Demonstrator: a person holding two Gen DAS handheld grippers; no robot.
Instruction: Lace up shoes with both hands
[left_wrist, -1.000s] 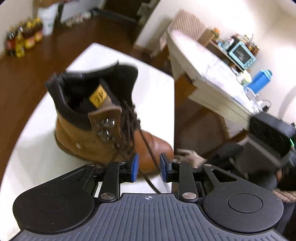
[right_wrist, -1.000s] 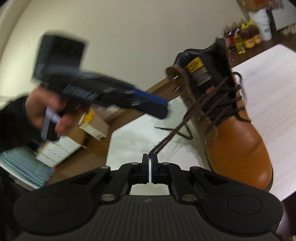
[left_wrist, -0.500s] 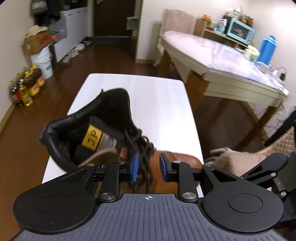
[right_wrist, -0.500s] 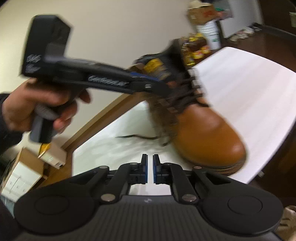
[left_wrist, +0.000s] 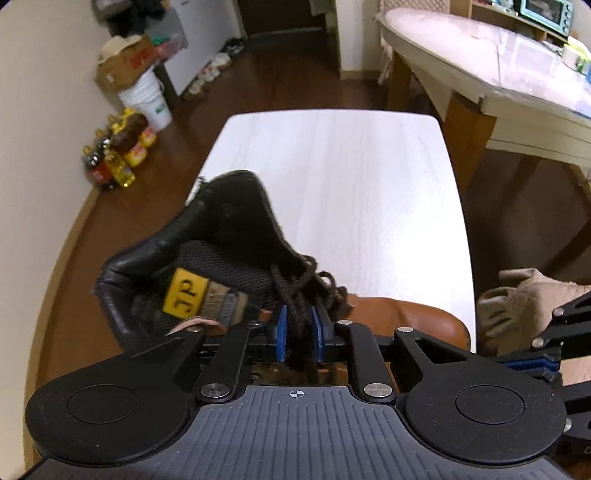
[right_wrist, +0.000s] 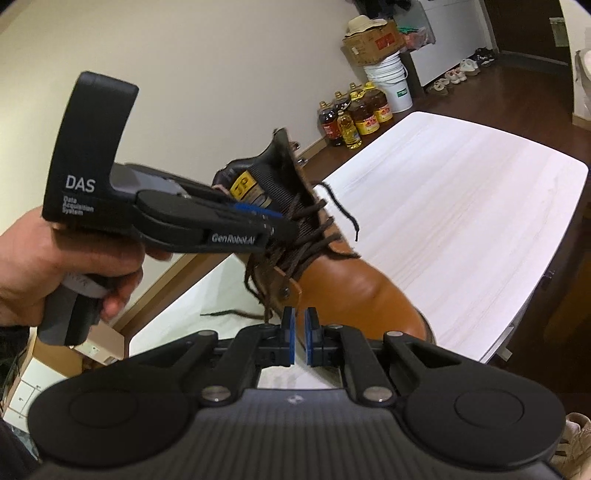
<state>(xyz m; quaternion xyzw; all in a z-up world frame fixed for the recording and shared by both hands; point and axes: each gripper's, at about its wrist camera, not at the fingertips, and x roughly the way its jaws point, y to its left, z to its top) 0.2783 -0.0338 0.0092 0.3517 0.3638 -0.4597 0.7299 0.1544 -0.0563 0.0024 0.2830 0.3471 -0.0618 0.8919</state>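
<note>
Laces (left_wrist: 301, 295) sit bunched between the pads of the left claw (left_wrist: 300, 332), and its jaws are closing on them now; a second ago they were wider with just one lace near. Right claw (right_wrist: 299, 338) was pressed together on a lace end then. Now it is a little spread and pinches nothing, so that end (right_wrist: 345, 210) hangs loose. Behind both claws the boot (right_wrist: 354, 291) stands on the white table (right_wrist: 480, 192). I think the left claw grabs next to pull the laces tight.
</note>
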